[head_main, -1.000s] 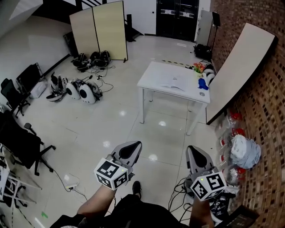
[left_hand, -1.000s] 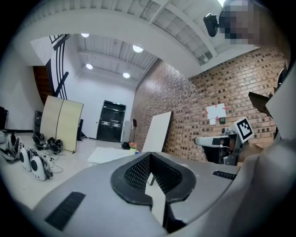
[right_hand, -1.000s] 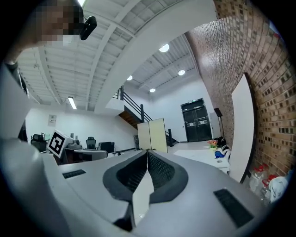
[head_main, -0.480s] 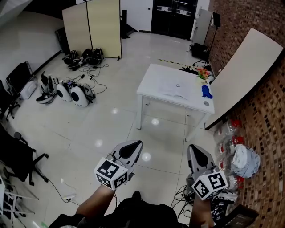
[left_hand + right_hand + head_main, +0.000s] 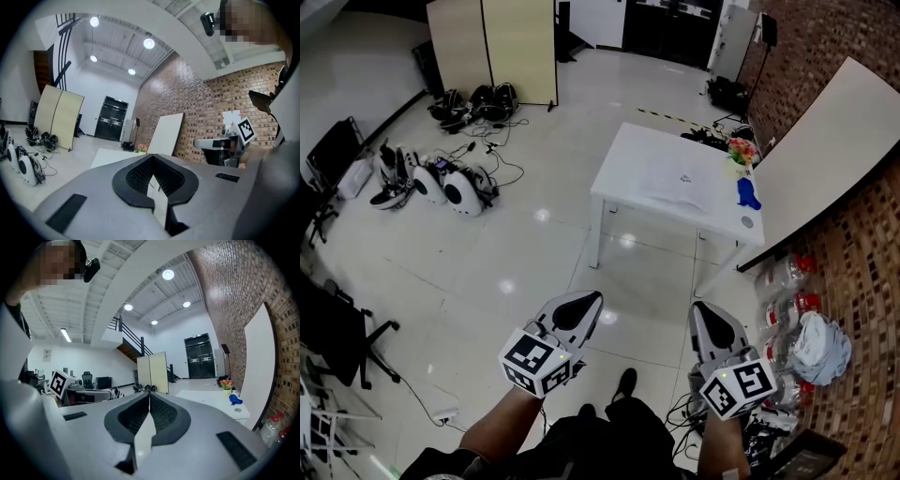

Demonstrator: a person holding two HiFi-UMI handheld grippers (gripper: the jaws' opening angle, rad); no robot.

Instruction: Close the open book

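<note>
An open book [image 5: 673, 178] lies flat with white pages up on a white table [image 5: 628, 159], far ahead of me across the floor. The table [image 5: 211, 397] also shows in the right gripper view, and its near edge [image 5: 108, 157] in the left gripper view. My left gripper [image 5: 588, 299] and right gripper [image 5: 704, 310] are held side by side low in the head view, well short of the table. Both point level towards it. Each is shut with its tips together and nothing between them, as the left gripper [image 5: 151, 157] and right gripper [image 5: 149, 395] show in their own views.
On the table's right end are a blue object [image 5: 748, 192], flowers [image 5: 741, 150] and a small round thing [image 5: 748, 222]. A white board [image 5: 825, 141] leans on the brick wall. Bottles and bags [image 5: 797, 319] lie at its foot. Gear [image 5: 441, 183] and folding screens [image 5: 492, 47] stand left.
The table with the book has come nearer and grown larger in the head view as I walk towards it. Both grippers keep their place in the view and stay shut.
</note>
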